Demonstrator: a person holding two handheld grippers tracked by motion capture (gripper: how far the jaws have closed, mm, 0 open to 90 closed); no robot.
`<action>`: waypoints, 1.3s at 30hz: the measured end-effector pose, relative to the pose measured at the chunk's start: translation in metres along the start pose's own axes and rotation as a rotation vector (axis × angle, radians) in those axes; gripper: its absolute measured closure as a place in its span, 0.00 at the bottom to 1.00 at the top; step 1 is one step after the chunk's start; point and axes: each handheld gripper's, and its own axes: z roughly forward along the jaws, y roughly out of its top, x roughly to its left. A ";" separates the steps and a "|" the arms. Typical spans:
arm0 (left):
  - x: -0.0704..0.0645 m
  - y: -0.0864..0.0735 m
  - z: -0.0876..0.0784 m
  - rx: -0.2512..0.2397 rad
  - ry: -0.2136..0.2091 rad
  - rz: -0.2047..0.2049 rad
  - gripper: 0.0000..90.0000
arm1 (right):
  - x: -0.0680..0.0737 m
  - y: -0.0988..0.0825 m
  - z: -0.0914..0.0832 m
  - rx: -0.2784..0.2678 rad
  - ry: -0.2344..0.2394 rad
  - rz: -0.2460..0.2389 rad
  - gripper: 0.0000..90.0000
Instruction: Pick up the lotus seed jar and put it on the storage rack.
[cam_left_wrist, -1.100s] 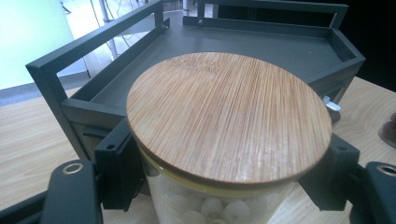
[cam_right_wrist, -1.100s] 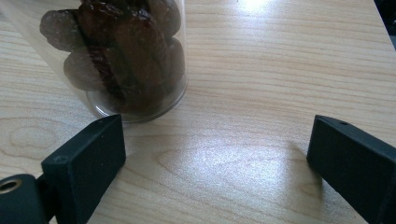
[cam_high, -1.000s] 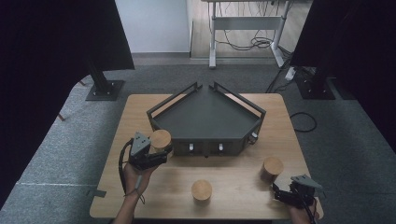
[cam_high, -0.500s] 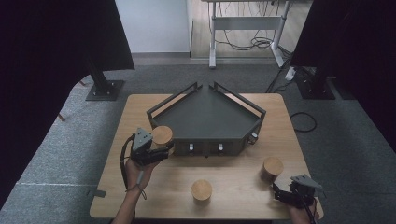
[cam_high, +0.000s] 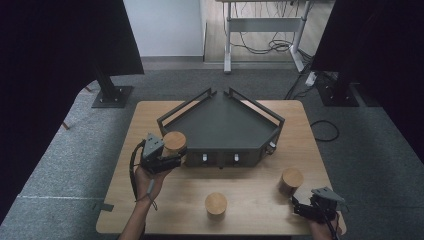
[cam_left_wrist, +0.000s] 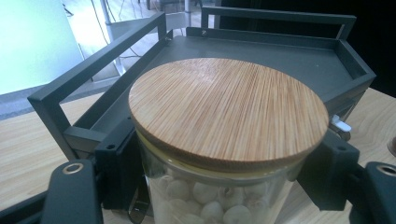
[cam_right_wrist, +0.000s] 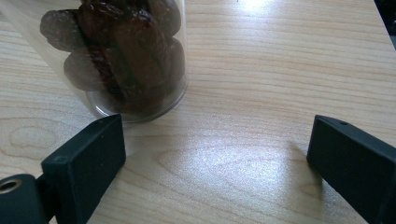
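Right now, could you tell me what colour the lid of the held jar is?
Light bamboo brown with fine straight grain; the lid shows best in the left gripper view.

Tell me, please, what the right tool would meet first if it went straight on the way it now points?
Probably the jar of dark dried fruit, just ahead but off to its left side. The right tool stands open over bare table, so it may only graze the jar; depth is hard to judge.

Lidded jar (cam_high: 216, 205) mid-table, wooden table (cam_high: 150, 112), grey carpet (cam_high: 70, 150)
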 end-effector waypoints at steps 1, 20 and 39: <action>0.000 0.001 0.000 0.000 0.000 0.000 0.28 | 0.000 0.000 0.000 0.000 0.000 0.000 0.04; 0.000 0.013 0.005 -0.010 0.001 0.019 0.28 | 0.000 0.000 0.000 -0.001 0.001 -0.003 0.04; -0.001 0.022 0.019 -0.013 0.002 0.025 0.28 | 0.000 0.000 0.000 -0.001 0.002 -0.003 0.04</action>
